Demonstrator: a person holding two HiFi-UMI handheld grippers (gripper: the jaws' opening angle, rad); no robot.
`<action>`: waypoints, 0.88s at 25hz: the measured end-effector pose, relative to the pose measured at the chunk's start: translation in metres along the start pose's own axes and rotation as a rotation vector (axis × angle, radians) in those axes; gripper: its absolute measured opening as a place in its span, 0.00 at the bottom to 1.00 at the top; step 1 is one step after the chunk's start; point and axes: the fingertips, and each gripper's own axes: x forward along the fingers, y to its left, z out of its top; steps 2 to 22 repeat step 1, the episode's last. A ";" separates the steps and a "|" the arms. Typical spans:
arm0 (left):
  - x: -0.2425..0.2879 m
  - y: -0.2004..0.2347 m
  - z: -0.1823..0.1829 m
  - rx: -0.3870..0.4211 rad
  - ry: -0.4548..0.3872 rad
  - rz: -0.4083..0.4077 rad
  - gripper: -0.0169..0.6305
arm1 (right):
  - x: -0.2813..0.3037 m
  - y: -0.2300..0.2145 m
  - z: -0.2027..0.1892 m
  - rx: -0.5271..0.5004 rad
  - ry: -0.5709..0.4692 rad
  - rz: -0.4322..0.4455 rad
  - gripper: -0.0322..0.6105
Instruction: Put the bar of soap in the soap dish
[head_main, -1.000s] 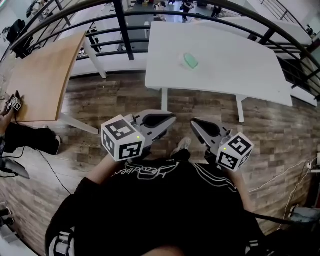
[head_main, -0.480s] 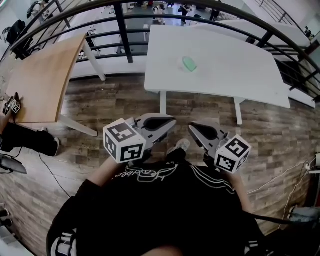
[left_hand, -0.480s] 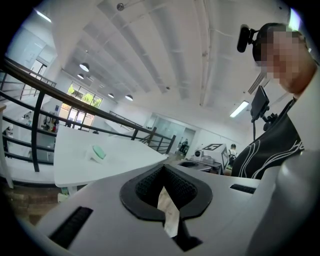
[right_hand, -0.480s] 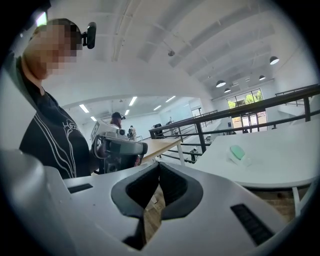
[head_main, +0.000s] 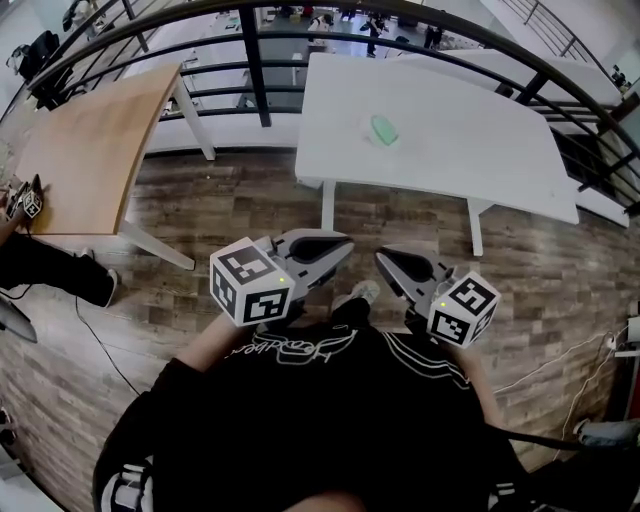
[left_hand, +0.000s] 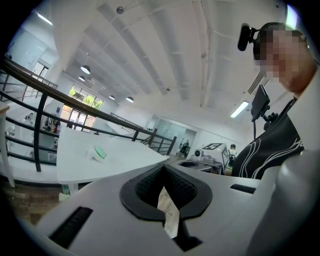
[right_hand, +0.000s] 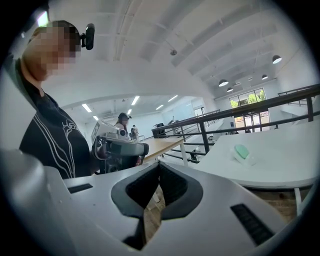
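A green bar of soap (head_main: 384, 128) lies far off on the white table (head_main: 470, 140), beside or on a small pale dish; I cannot tell which. It shows small in the left gripper view as the soap (left_hand: 100, 152) and in the right gripper view as the soap (right_hand: 242, 150). Both grippers are held close to the person's chest, over the wooden floor and well short of the table. My left gripper (head_main: 345, 243) is shut with nothing in it, jaw tips meeting (left_hand: 163, 167). My right gripper (head_main: 383, 256) is likewise shut and empty (right_hand: 159, 165).
A wooden table (head_main: 90, 150) stands at the left, with another person's hand and gripper (head_main: 25, 205) at its edge. A black railing (head_main: 250, 60) runs behind both tables. Cables trail over the plank floor (head_main: 200, 210).
The head view has shifted a little, so the tables sit slightly differently in frame. Both grippers stay shut in nearly the same place.
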 end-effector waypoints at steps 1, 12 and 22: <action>-0.001 -0.002 -0.001 0.001 0.000 0.000 0.04 | -0.001 0.002 -0.001 0.001 0.001 0.001 0.08; -0.001 -0.002 -0.001 0.001 0.000 0.000 0.04 | -0.001 0.002 -0.001 0.001 0.001 0.001 0.08; -0.001 -0.002 -0.001 0.001 0.000 0.000 0.04 | -0.001 0.002 -0.001 0.001 0.001 0.001 0.08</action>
